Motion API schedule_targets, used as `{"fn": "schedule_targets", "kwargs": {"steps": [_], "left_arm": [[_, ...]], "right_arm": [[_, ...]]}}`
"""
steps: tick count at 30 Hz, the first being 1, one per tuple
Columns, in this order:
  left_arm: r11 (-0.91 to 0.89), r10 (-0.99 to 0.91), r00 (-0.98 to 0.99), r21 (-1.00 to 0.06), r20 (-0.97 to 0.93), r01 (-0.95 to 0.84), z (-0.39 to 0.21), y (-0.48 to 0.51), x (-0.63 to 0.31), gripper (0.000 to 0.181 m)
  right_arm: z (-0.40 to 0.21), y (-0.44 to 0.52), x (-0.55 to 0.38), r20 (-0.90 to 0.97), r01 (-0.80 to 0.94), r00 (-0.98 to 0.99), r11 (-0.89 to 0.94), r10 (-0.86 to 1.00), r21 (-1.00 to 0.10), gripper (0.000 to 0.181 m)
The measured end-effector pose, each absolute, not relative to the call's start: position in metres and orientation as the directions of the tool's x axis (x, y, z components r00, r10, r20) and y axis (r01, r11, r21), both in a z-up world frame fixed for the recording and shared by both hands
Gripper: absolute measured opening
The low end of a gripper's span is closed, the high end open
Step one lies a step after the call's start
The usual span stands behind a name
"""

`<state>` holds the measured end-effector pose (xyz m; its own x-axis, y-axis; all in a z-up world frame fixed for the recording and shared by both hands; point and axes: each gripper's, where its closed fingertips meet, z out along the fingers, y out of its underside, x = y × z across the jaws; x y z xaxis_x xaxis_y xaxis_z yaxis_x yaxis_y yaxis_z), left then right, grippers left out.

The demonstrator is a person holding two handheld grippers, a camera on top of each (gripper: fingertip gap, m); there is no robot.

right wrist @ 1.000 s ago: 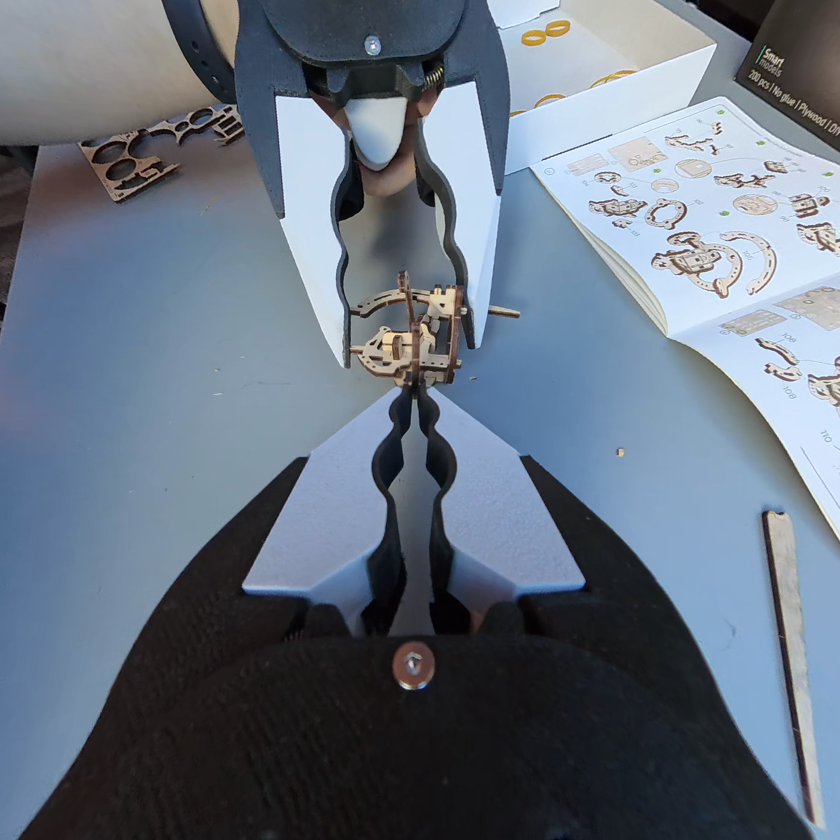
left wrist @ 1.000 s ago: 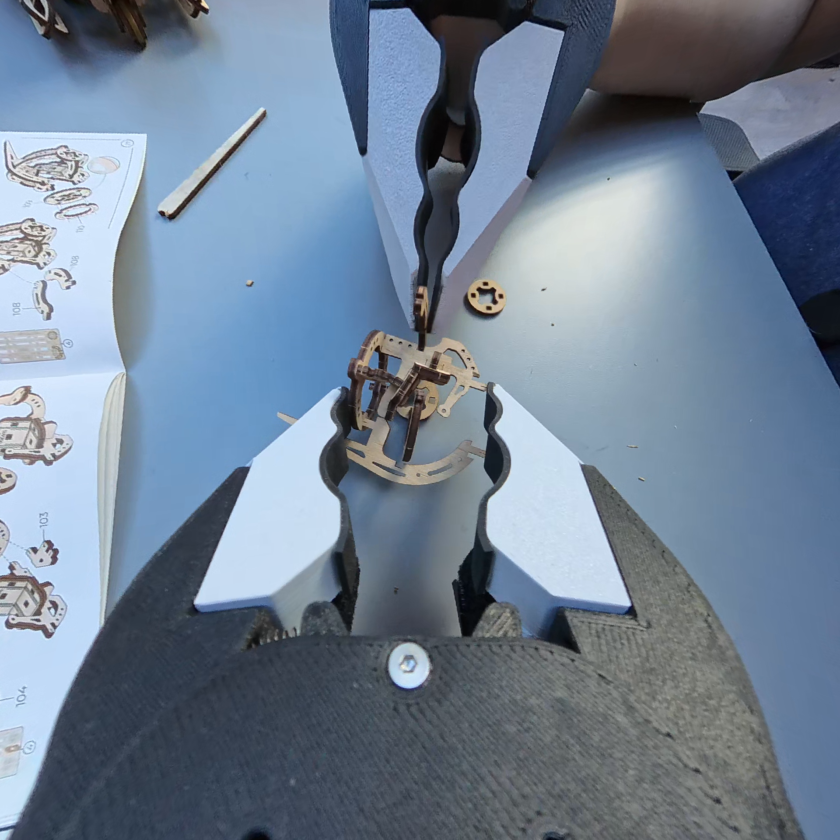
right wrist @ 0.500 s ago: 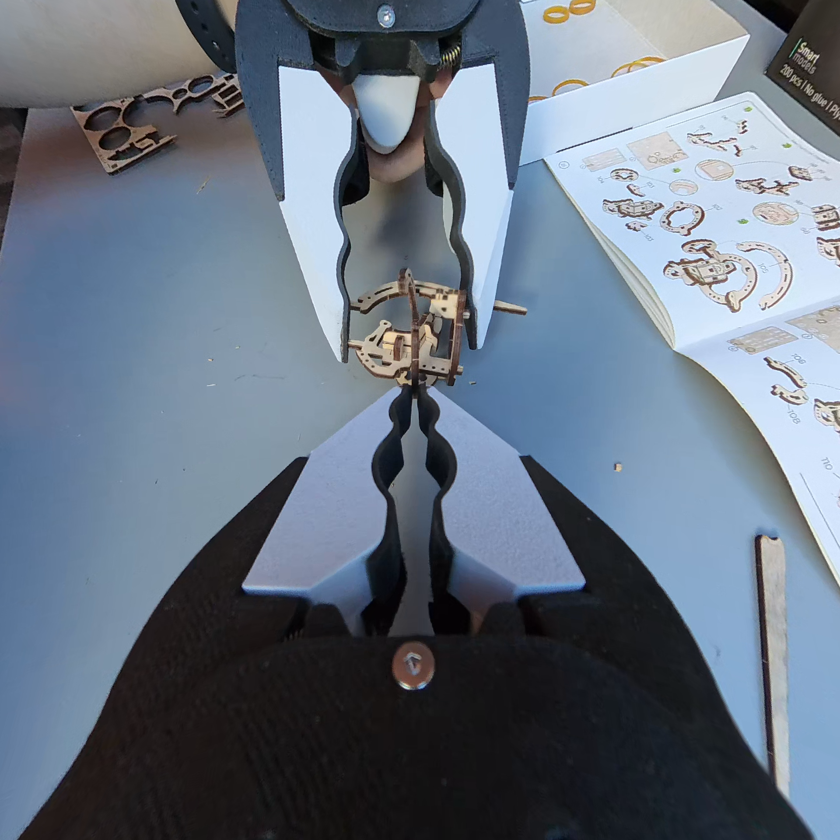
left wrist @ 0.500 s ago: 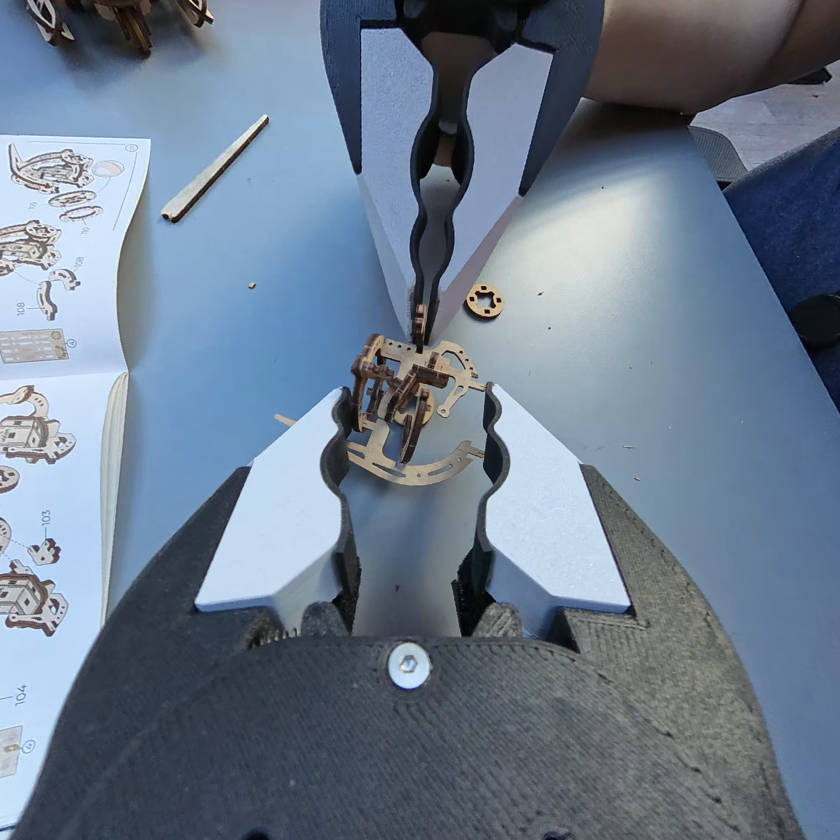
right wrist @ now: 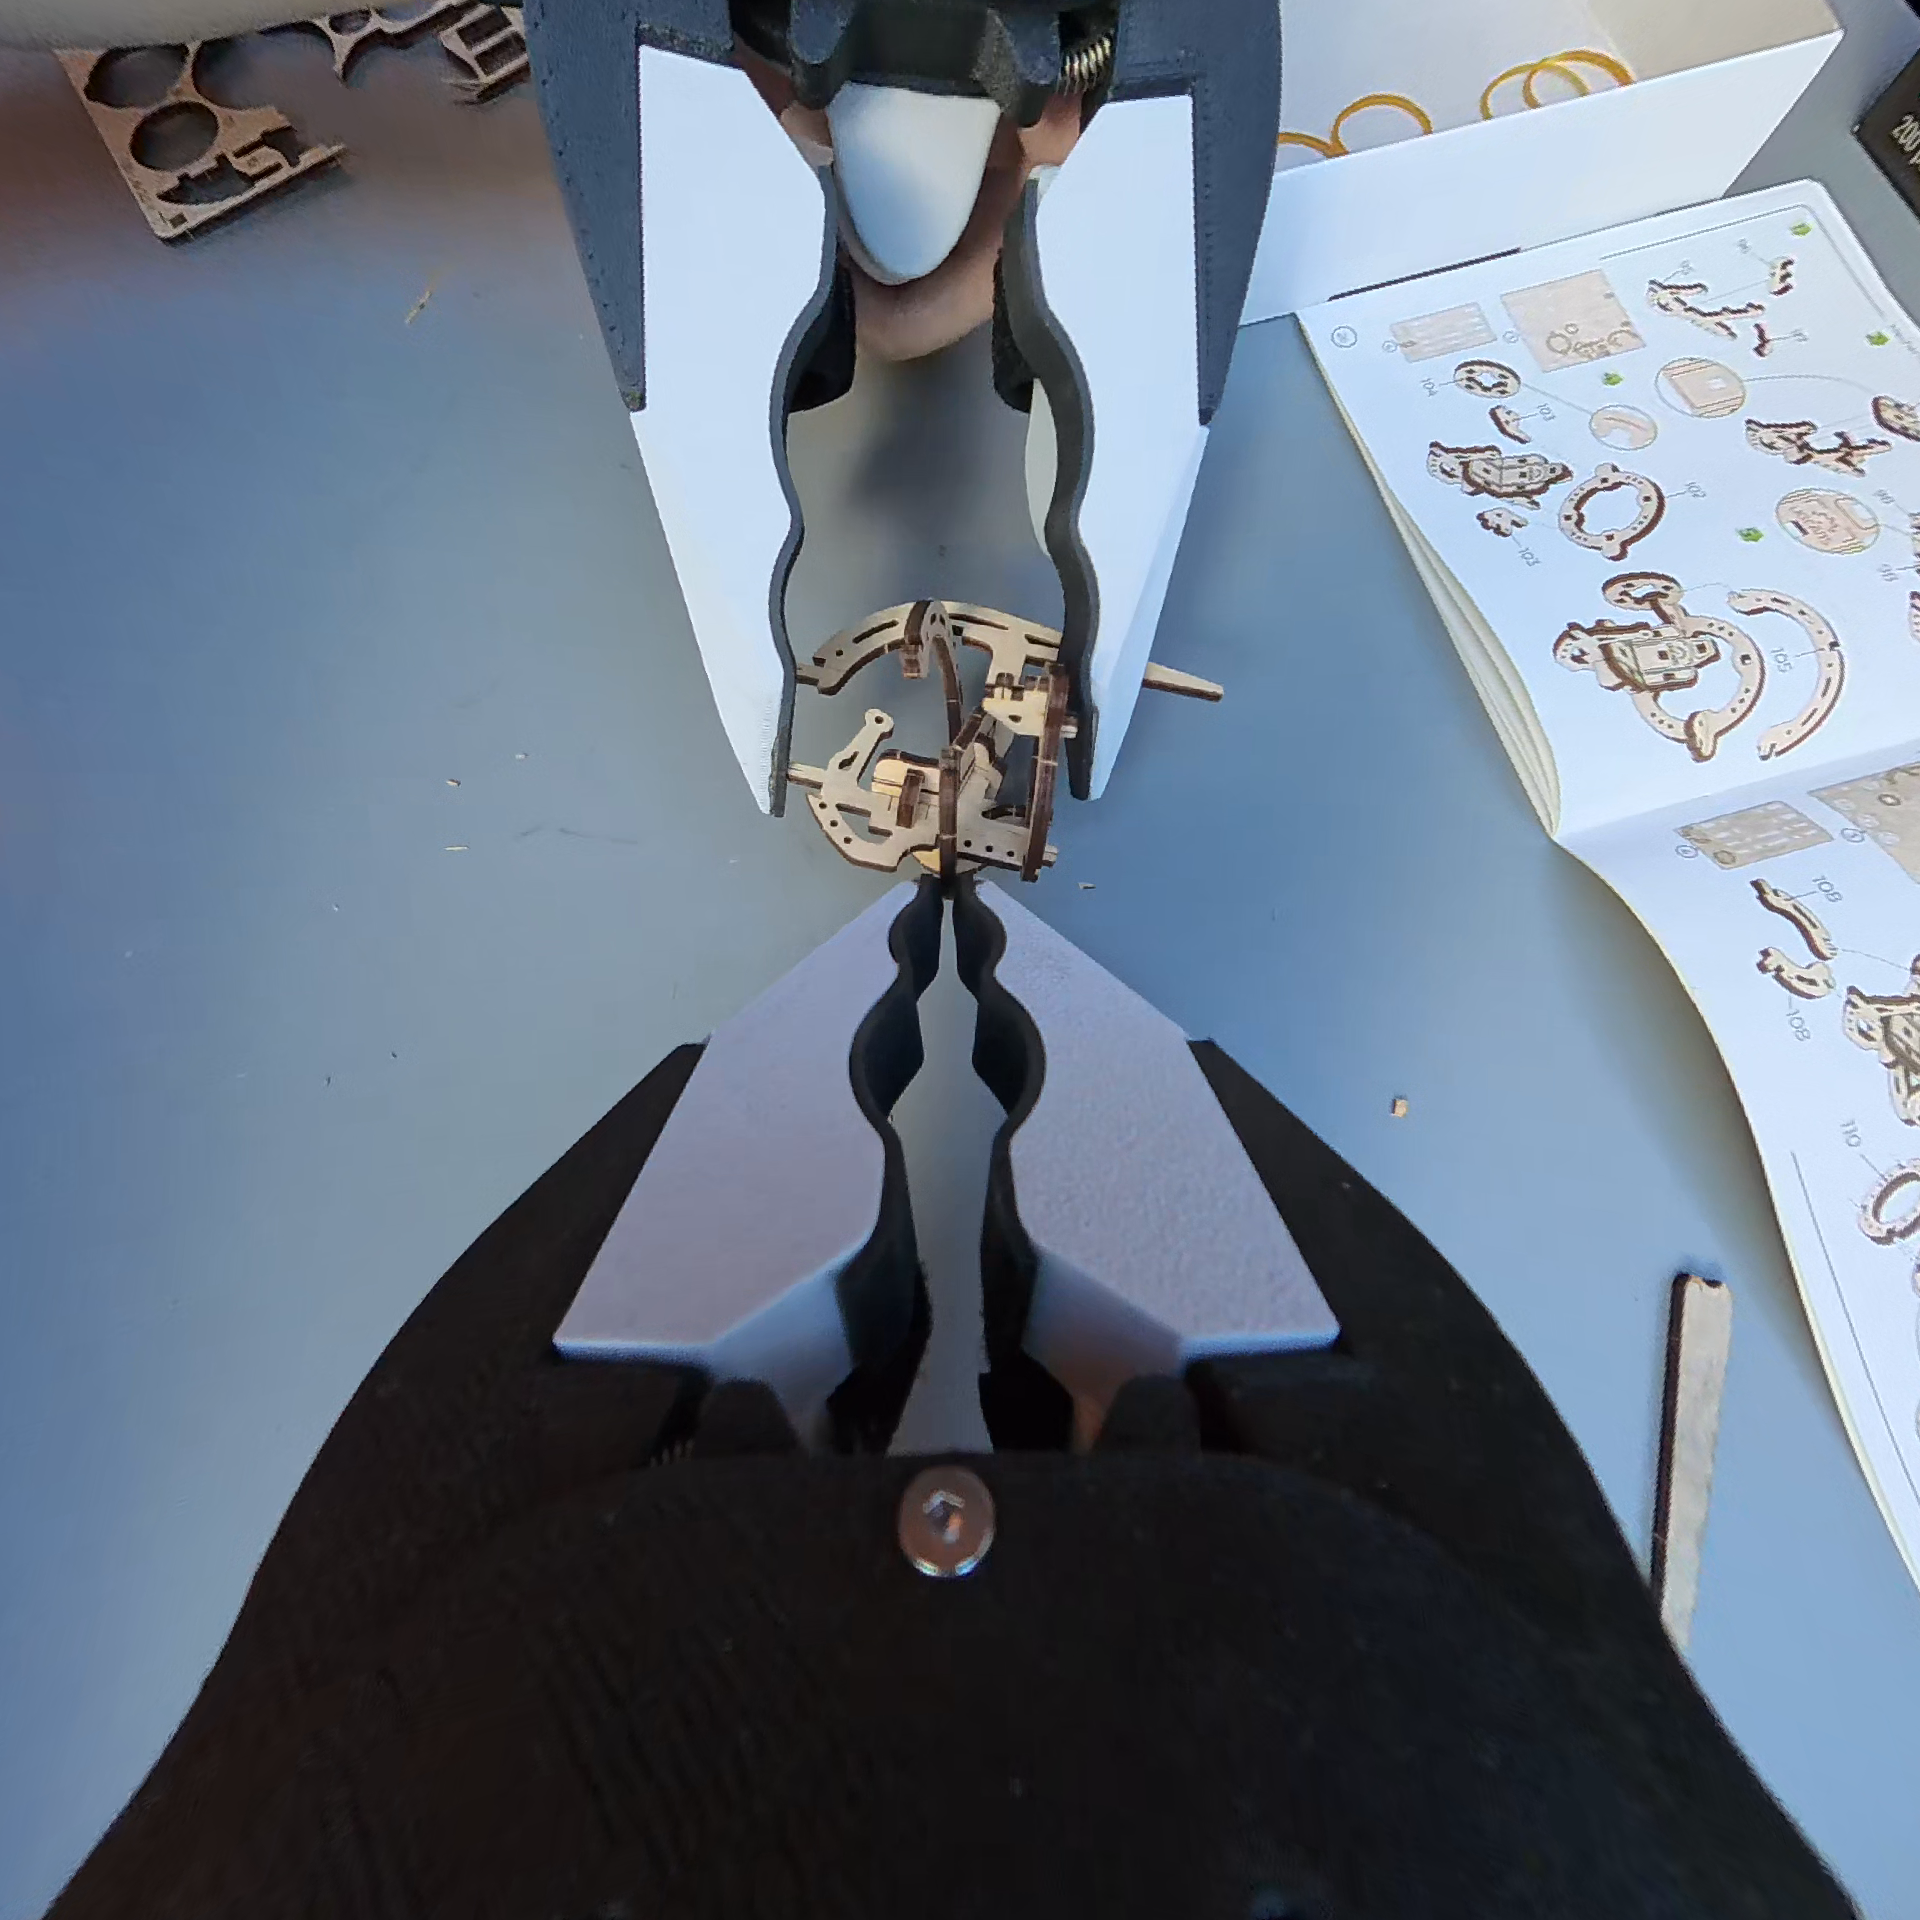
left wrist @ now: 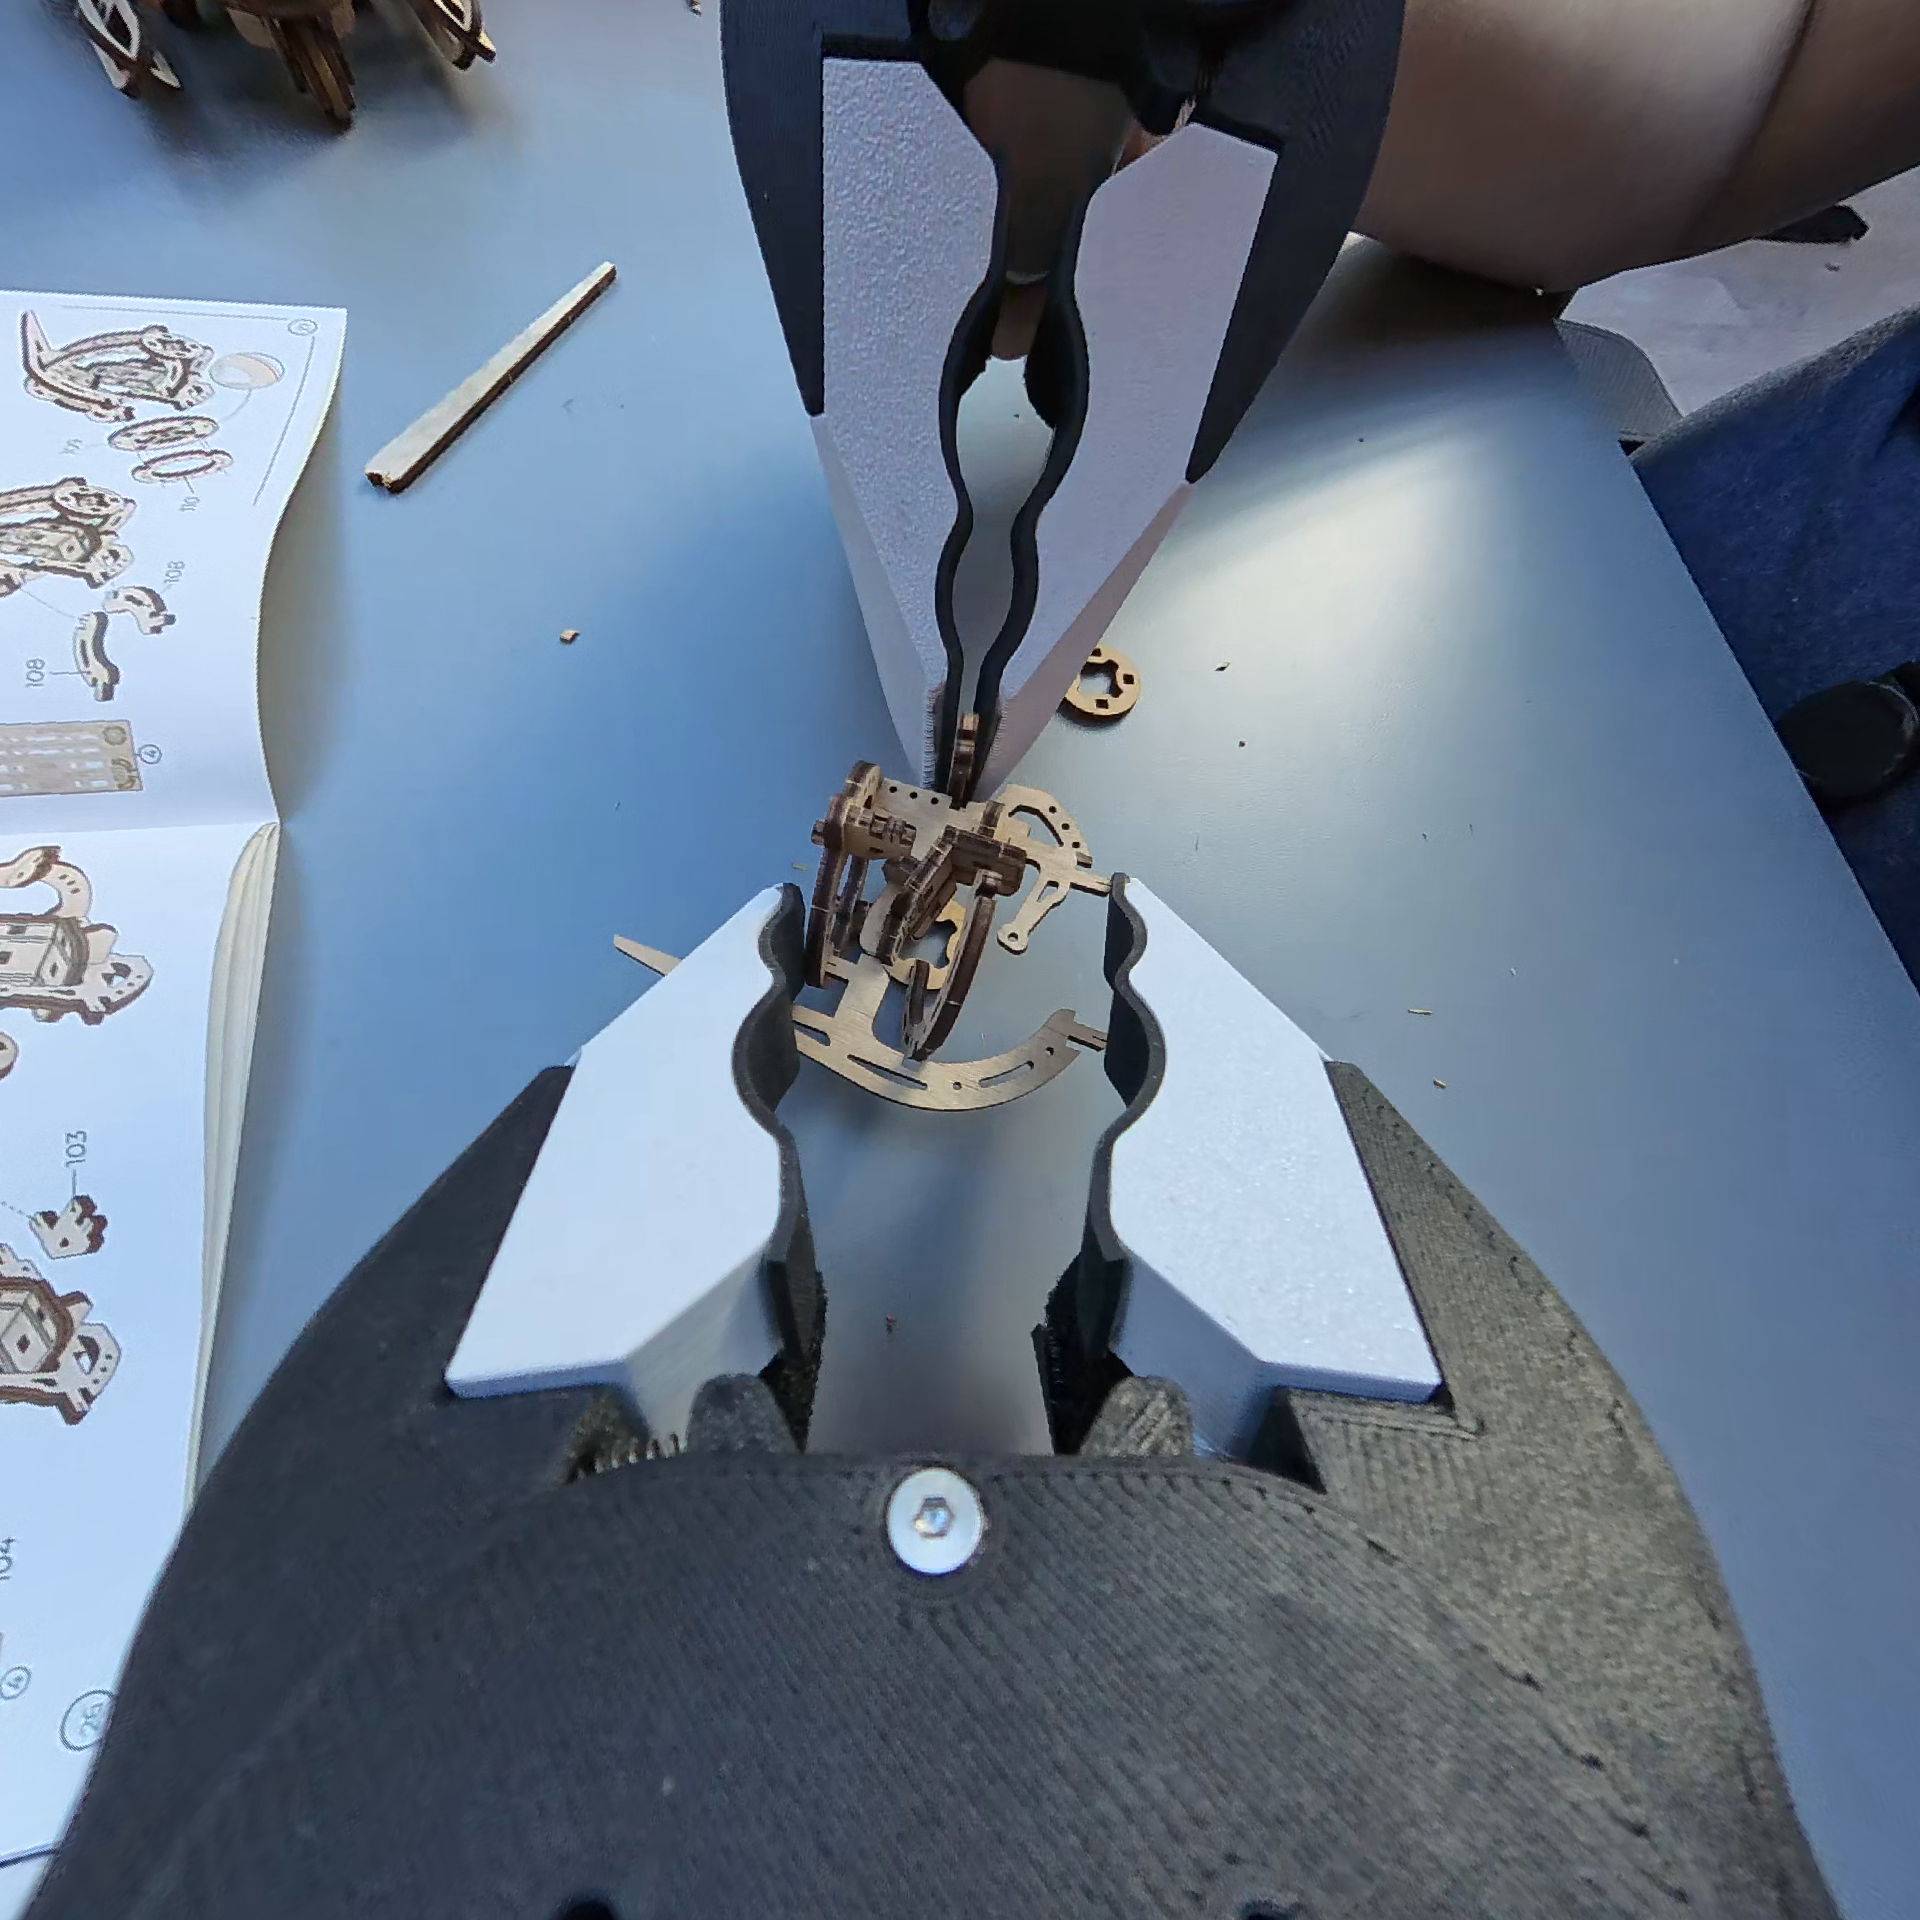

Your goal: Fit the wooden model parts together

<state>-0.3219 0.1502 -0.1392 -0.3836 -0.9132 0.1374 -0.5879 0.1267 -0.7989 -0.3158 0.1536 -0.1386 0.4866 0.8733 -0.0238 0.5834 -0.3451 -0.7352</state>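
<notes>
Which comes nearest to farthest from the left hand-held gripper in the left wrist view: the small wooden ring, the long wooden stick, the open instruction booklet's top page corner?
1. Small round wooden ring: beyond the left hand-held gripper, on the right.
2. Long flat wooden stick: far left, lying diagonally on the grey table.
3. Top corner of the white instruction booklet: farthest left.

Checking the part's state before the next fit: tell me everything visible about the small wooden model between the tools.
The wooden model is a small laser-cut plywood assembly: pale faces, dark burnt edges, thin interlocked plates, a curved slotted rocker-like strip at its base and a perforated arc. It sits on the grey table between the fingers of the left tool, which bracket it; firm contact is unclear. The right tool, shut on a small wooden piece, meets its far edge.
</notes>
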Motion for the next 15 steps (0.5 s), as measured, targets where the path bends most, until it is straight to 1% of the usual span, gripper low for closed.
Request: {"fn": "schedule_targets", "kwargs": {"steps": [2,7,10,15], "left_arm": [[0.119,-0.918,-0.372,-0.798,0.139,-0.591,-0.139,0.15,-0.322,0.058],[0.085,-0.951,-0.291,-0.82,0.101,-0.566,-0.128,0.16,-0.329,0.068],[0.064,-0.972,-0.223,-0.839,0.069,-0.54,-0.117,0.166,-0.339,0.068],[0.136,-0.99,-0.111,-0.839,-0.091,-0.527,-0.106,0.158,-0.365,0.065]], "right_arm": [[-0.139,0.154,-0.316,-0.029,0.581,0.488,-0.349,0.873,-0.735,0.002],[-0.139,0.154,-0.316,-0.04,0.575,0.49,-0.358,0.871,-0.735,0.002],[-0.139,0.154,-0.316,-0.044,0.574,0.493,-0.363,0.869,-0.734,0.002],[-0.139,0.154,-0.316,-0.037,0.579,0.493,-0.359,0.869,-0.732,0.002]]}}
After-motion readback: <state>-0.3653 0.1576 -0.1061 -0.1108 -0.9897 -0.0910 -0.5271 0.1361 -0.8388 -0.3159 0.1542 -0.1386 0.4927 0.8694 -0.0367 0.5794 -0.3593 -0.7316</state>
